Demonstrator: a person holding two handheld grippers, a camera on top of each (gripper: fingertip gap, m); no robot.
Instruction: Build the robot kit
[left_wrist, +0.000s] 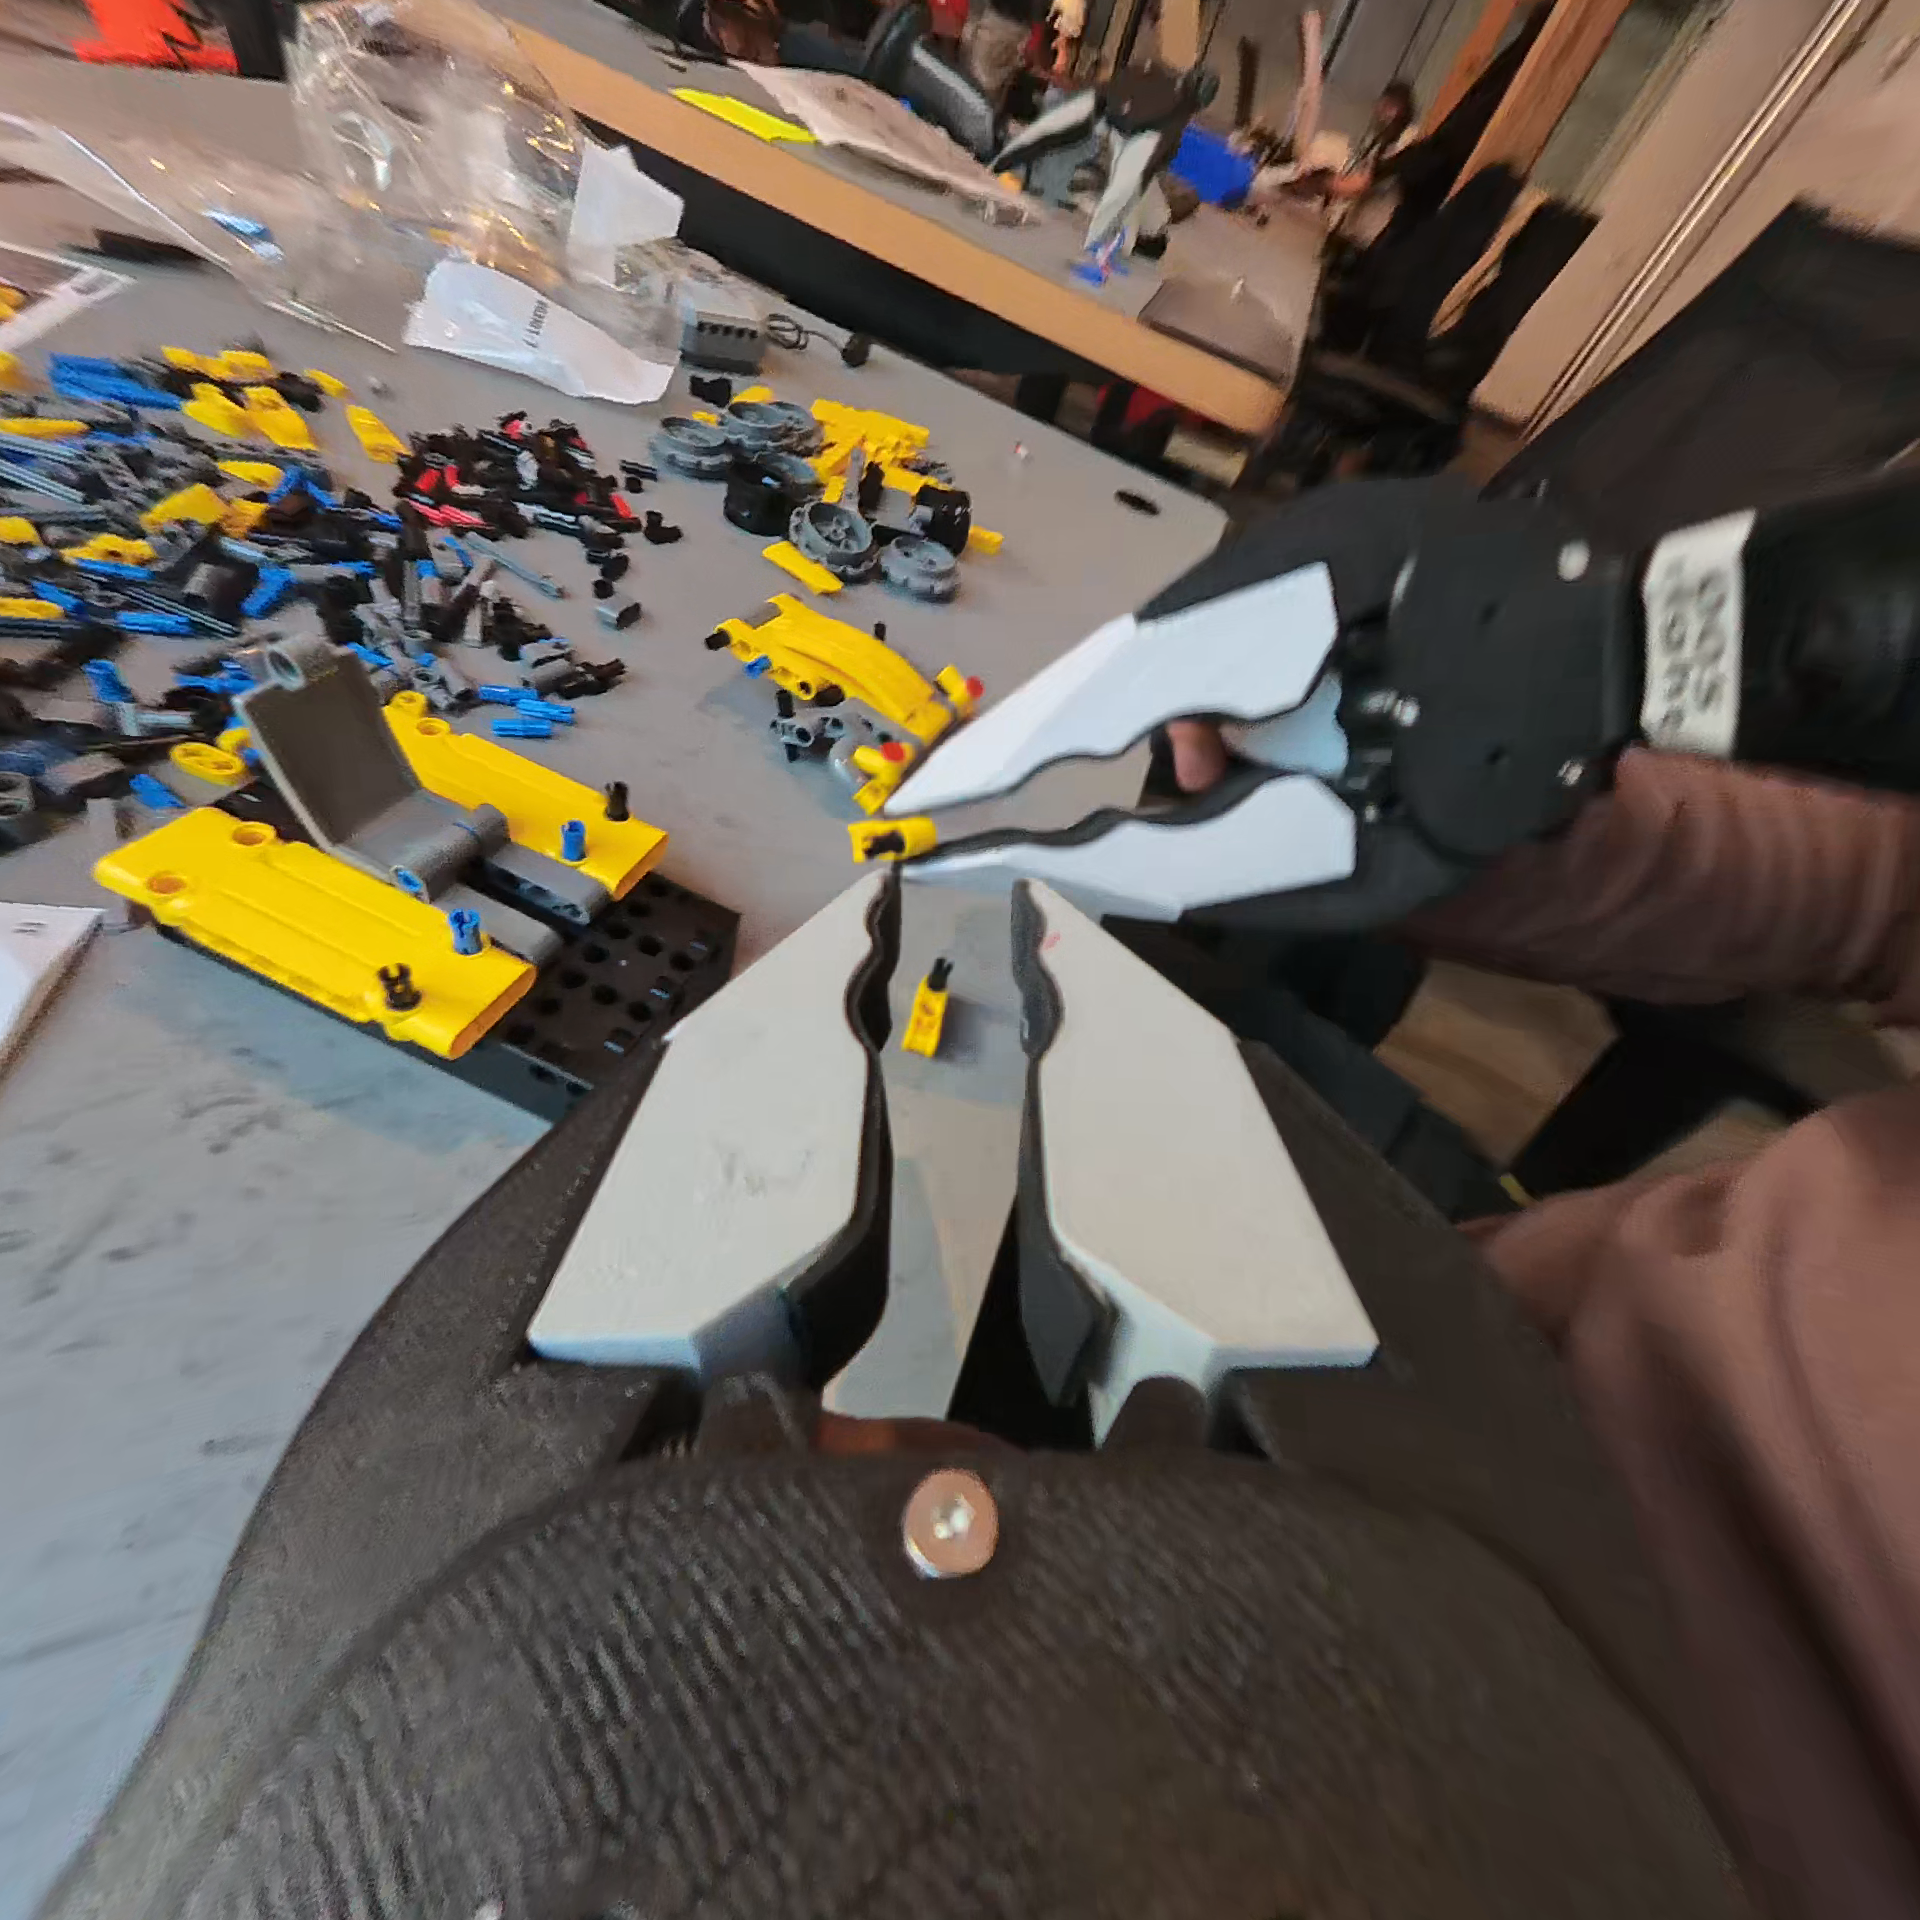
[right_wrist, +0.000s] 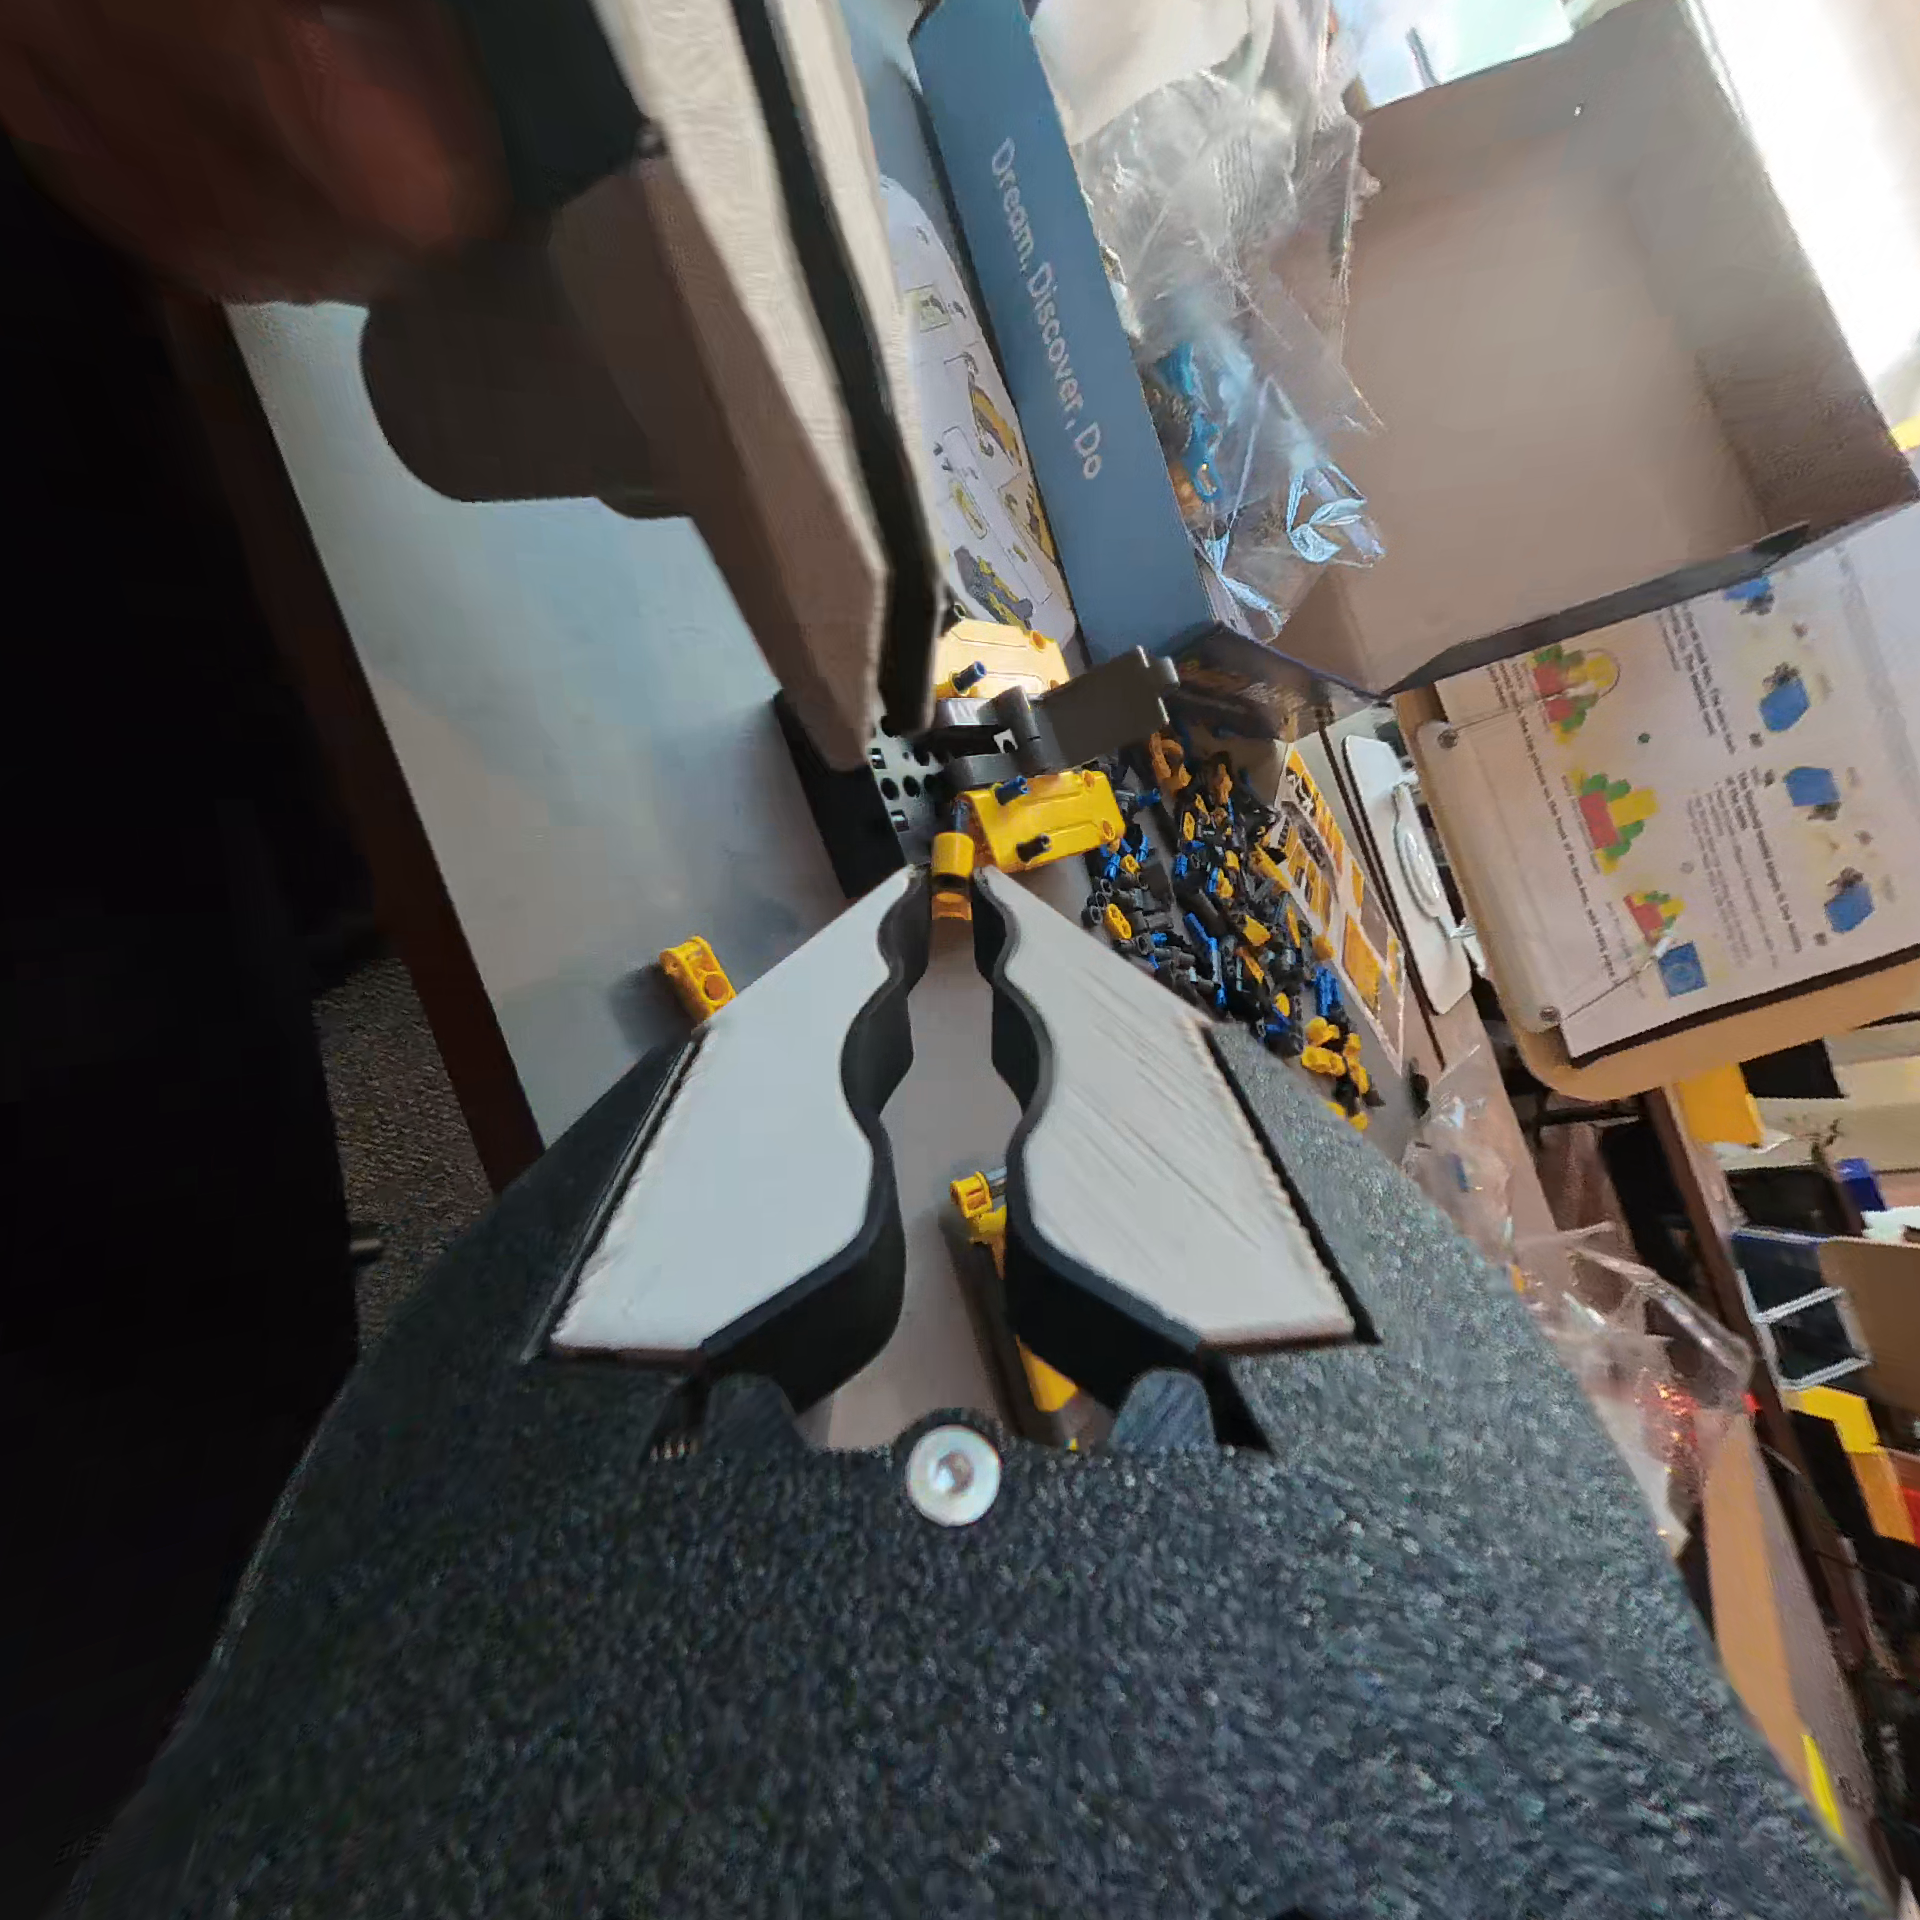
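Observation:
My left gripper (left_wrist: 956, 888) is open and empty, low over the grey table (left_wrist: 260, 1195). A small yellow connector with a black pin (left_wrist: 925, 1003) lies on the table between its fingers. My right gripper (left_wrist: 902, 836) comes in from the right and is shut on a small yellow piece (left_wrist: 891, 840) just beyond the left fingertips. In the right wrist view the right gripper (right_wrist: 951, 883) pinches that yellow piece (right_wrist: 951, 868) at its tips. A yellow and grey model on a black perforated base (left_wrist: 343, 862) stands to the left; it also shows in the right wrist view (right_wrist: 1039, 810).
Loose blue, black and yellow pieces (left_wrist: 260, 540) and grey wheels (left_wrist: 831, 530) cover the far table. A curved yellow sub-assembly (left_wrist: 831, 649) lies near the right gripper. Clear plastic bags (left_wrist: 436, 156), an instruction booklet (right_wrist: 987, 436) and a cardboard box (right_wrist: 1507, 364) are behind. The table edge (left_wrist: 1174, 582) is at the right. The tips of both grippers are at nearly the same place.

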